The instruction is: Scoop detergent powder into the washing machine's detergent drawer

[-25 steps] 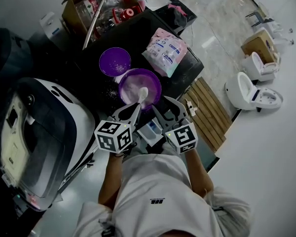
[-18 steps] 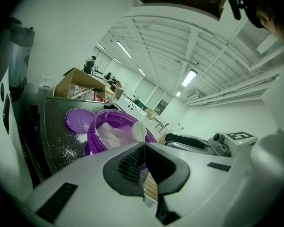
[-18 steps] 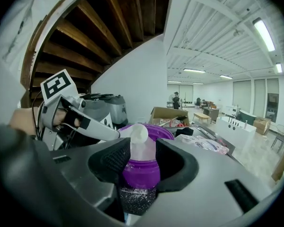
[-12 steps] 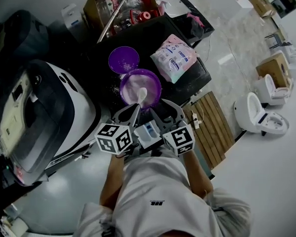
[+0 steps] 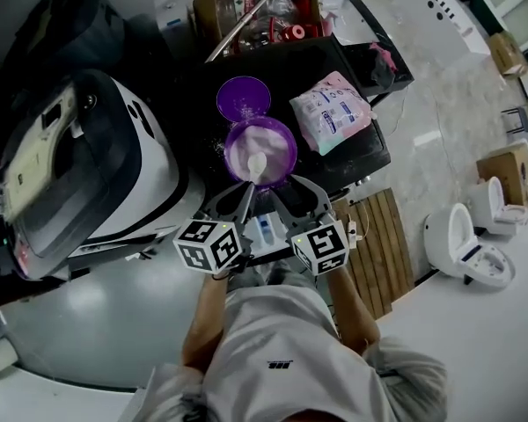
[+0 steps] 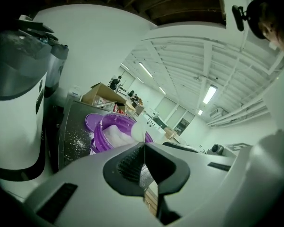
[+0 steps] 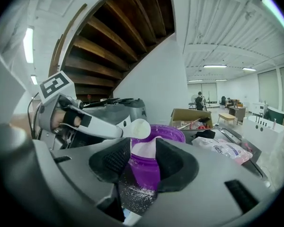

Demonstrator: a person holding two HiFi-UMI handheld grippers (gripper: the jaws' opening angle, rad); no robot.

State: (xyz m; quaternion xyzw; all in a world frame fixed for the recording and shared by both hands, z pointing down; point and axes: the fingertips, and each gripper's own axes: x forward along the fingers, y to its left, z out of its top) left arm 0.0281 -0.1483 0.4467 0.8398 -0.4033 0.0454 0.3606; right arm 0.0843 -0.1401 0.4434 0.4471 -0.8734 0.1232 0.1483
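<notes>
The left gripper (image 6: pixel 143 150) is clamped on the handle of the white scoop (image 5: pixel 257 164). The scoop's bowl sits at the powder in the purple tub (image 5: pixel 284 139) on the bench. The right gripper (image 7: pixel 143 157) is apart and empty. This looks like the scooping stage, with the transfer to the drawer (image 5: pixel 266 230) not yet done.

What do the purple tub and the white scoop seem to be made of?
The purple tub looks like plastic: uniform bright colour, a smooth, slightly glossy wall and a thin rim. The scoop is probably plastic too: plain white, smooth and matte, with a thin moulded bowl. Looks alone cannot confirm either.
</notes>
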